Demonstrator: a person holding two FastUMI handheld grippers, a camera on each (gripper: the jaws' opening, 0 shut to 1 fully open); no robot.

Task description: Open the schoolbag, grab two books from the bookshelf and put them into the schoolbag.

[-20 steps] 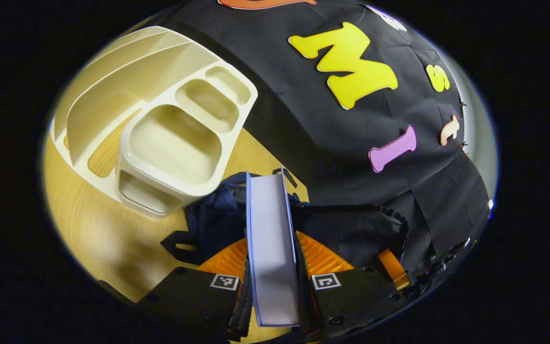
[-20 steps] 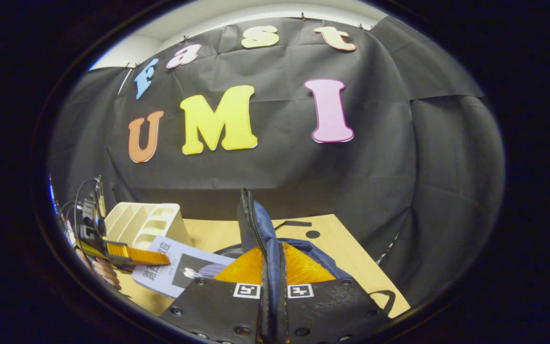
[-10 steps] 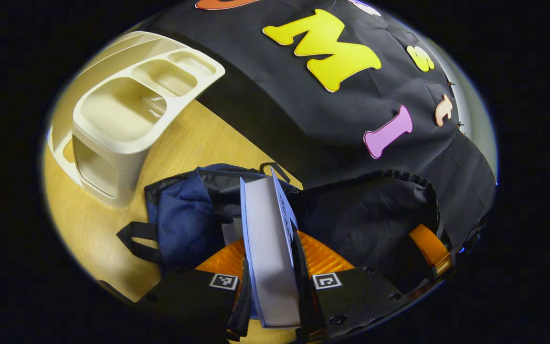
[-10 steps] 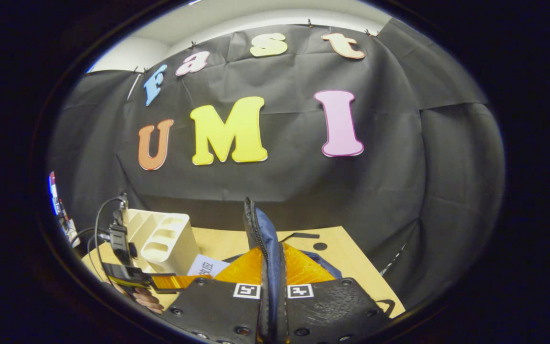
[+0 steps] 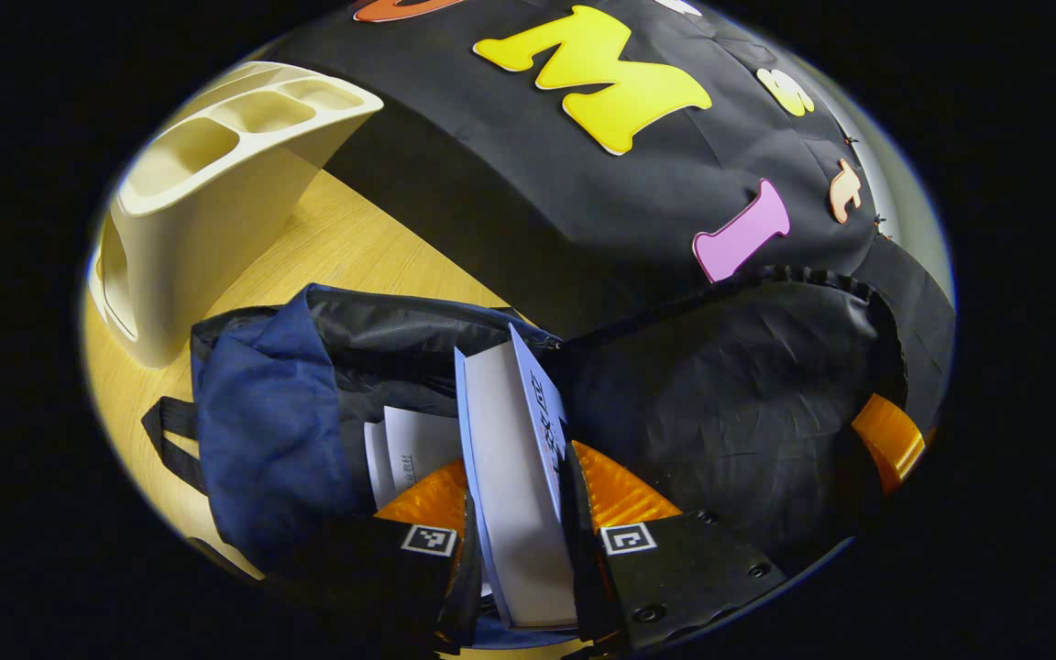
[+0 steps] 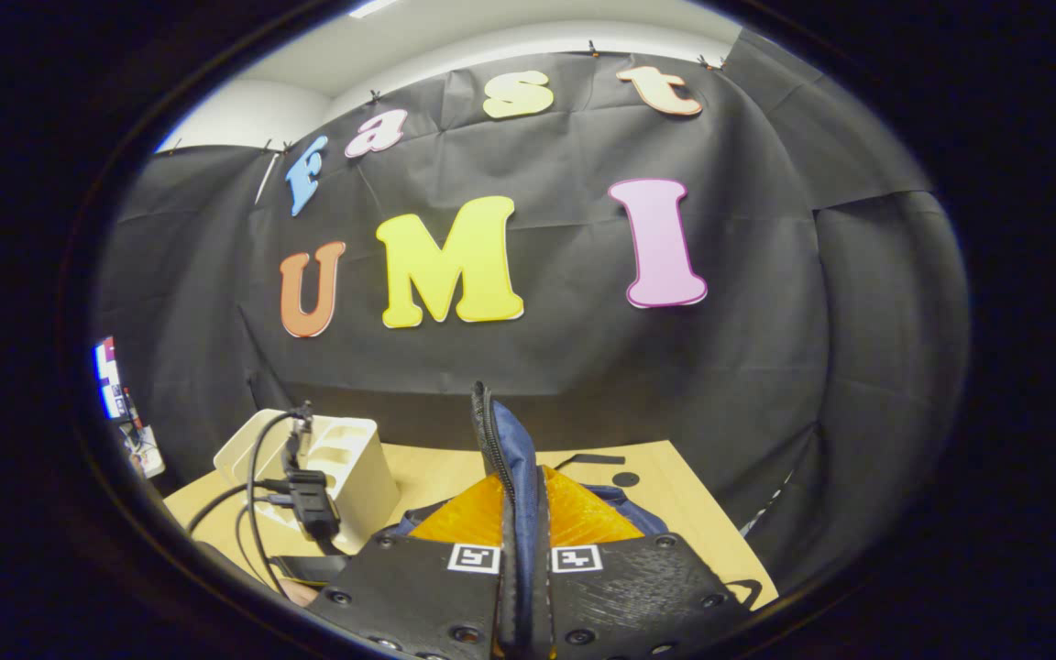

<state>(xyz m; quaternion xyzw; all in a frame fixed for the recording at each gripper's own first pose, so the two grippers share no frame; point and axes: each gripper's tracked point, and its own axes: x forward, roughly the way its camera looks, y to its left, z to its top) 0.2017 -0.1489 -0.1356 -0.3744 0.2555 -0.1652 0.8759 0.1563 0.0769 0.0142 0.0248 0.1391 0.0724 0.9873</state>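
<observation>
Two grippers, left gripper (image 5: 517,513) clamped on book (image 5: 514,477) over schoolbag (image 5: 290,403), right gripper (image 6: 522,550) pinching flap (image 6: 500,449)

A black cloth wall (image 6: 583,367) hangs across the back of the booth, creased and pinned along its top edge. Above it in the right gripper view runs a strip of pale plain wall (image 6: 326,87) and ceiling, with a bright light (image 6: 372,7) at the very top. A light wooden table (image 5: 345,238) with a fine grain meets the cloth at its far edge, and the cloth throws a dark shadow on the wood there.
</observation>
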